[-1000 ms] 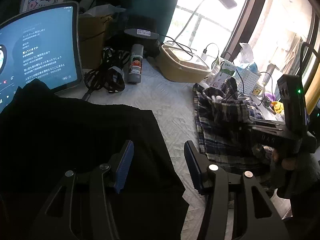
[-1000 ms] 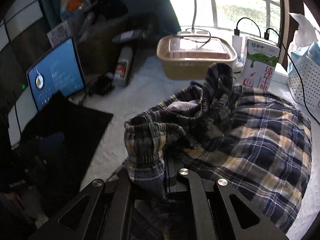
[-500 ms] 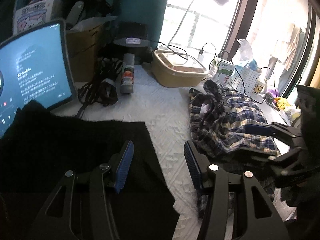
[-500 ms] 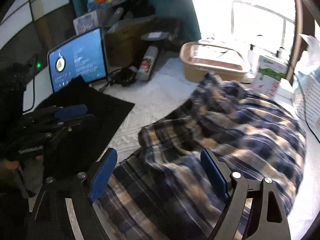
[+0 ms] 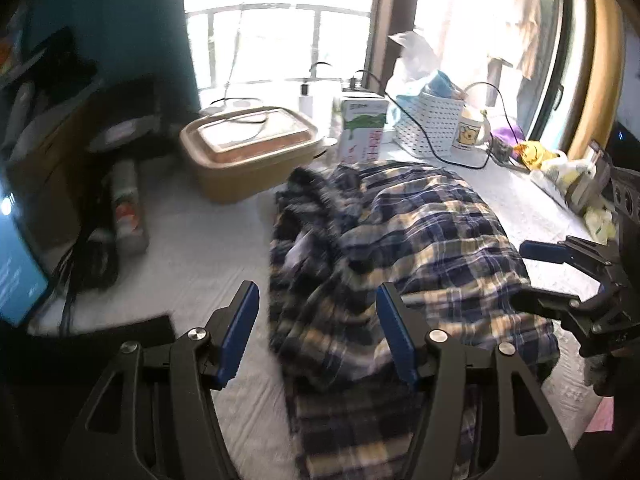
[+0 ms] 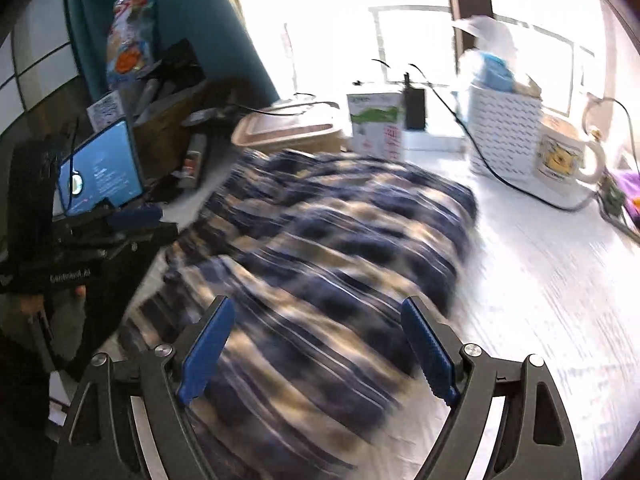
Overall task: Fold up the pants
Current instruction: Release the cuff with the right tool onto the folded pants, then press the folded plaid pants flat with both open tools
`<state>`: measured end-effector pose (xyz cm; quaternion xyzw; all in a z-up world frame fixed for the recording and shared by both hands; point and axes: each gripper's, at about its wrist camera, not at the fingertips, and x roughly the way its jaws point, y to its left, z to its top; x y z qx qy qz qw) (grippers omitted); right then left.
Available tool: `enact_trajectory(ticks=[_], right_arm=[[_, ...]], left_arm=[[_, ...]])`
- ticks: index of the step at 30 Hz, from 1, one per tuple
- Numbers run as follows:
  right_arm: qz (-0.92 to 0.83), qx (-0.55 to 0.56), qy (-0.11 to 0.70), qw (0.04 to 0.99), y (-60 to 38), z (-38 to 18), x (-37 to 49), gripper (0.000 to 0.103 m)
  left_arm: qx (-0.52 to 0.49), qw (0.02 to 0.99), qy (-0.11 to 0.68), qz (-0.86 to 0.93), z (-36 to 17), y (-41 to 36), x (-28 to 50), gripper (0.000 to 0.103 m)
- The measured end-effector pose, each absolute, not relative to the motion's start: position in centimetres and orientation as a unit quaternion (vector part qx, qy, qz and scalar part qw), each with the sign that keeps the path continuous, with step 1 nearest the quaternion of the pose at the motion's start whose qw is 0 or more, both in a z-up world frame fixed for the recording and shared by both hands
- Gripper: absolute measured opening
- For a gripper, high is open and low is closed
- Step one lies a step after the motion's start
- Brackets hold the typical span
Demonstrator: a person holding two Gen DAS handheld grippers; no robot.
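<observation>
Plaid pants (image 5: 404,248) lying in a rumpled heap on the white-covered bench (image 5: 208,248), not yet folded. The bunched, puckered end, probably the waistband, points toward the tan lidded container (image 5: 248,148) and the milk carton (image 5: 362,130) at the window side. The rest of the cloth runs back toward the viewer, so the long axis lies roughly front to back, passing beneath both tools.

Left gripper (image 5: 316,332): jaws spread wide, holding nothing, poised over the near left edge of the pants, with the cloth directly ahead and slightly to its right.

Right gripper (image 6: 316,348): jaws likewise wide apart and empty, hovering above the middle of the heap; this view is motion-blurred, so whether it touches the cloth cannot be told.

Both stand close to the fabric. The left appears nearer the free near edge, the likelier point for the next grasp.
</observation>
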<state>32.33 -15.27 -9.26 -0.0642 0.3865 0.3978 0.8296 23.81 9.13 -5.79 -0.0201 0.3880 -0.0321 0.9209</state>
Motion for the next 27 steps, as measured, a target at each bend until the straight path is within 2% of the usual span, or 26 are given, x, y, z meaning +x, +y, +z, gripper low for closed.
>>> enact_trajectory(ticks=[6,9,15,21,26,27], right_arm=[[0.378,-0.071,0.402,0.831,-16.3,-10.6,33.0,0.087],[0.375,-0.102,0.406,0.827,-15.7,-11.5,32.6,0.087],[0.380,-0.164,0.409,0.814,-15.6,-13.1,31.4,0.087],[0.388,-0.175,0.414,0.804,-16.8,-13.8,30.6,0.086],[0.393,-0.182,0.412,0.802,-17.3,-13.8,30.0,0.086],[0.393,-0.183,0.412,0.801,-17.3,-13.8,30.0,0.086]], left_arm=[[0.025,0.916,0.400,-0.031,-7.1,8.0,26.6,0.059],[0.025,0.904,0.427,-0.015,-8.3,8.9,28.0,0.039],[-0.007,0.894,0.448,-0.004,-9.2,11.3,28.3,0.040],[-0.008,0.893,0.450,0.014,-8.9,11.4,26.7,0.040],[-0.033,0.893,0.448,0.020,-8.7,12.7,25.8,0.045],[-0.035,0.893,0.448,0.021,-8.6,12.9,25.9,0.049]])
